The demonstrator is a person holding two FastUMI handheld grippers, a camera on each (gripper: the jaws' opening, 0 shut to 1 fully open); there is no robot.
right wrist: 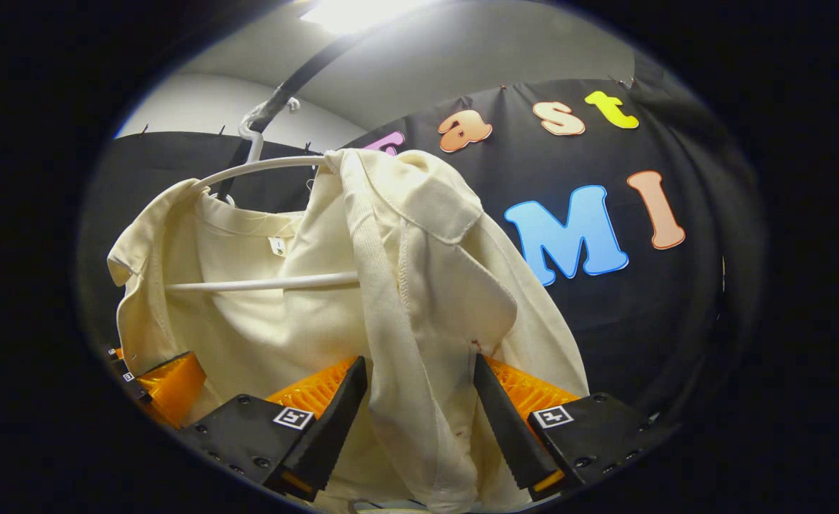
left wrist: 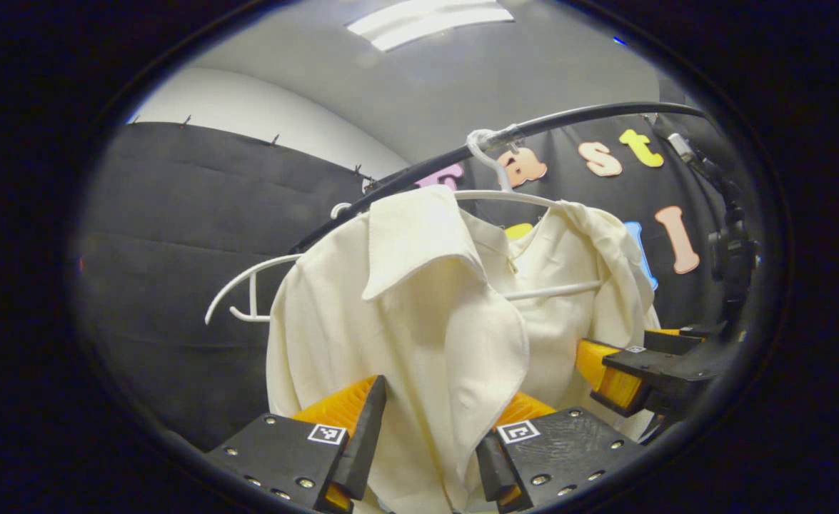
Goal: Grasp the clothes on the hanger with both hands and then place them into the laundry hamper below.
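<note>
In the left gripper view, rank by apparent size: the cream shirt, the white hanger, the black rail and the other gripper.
1. cream shirt, largest by far.
2. black rail, long but thin.
3. white hanger, partly covered by the shirt, so its place against the rail is unsure.
4. right gripper, partly in view.

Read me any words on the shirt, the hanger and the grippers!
Neck tag inside the cream shirt: too small to read.
Square markers on the left gripper and right gripper: black-and-white patterns, no words.
White hanger: no writing.
</note>
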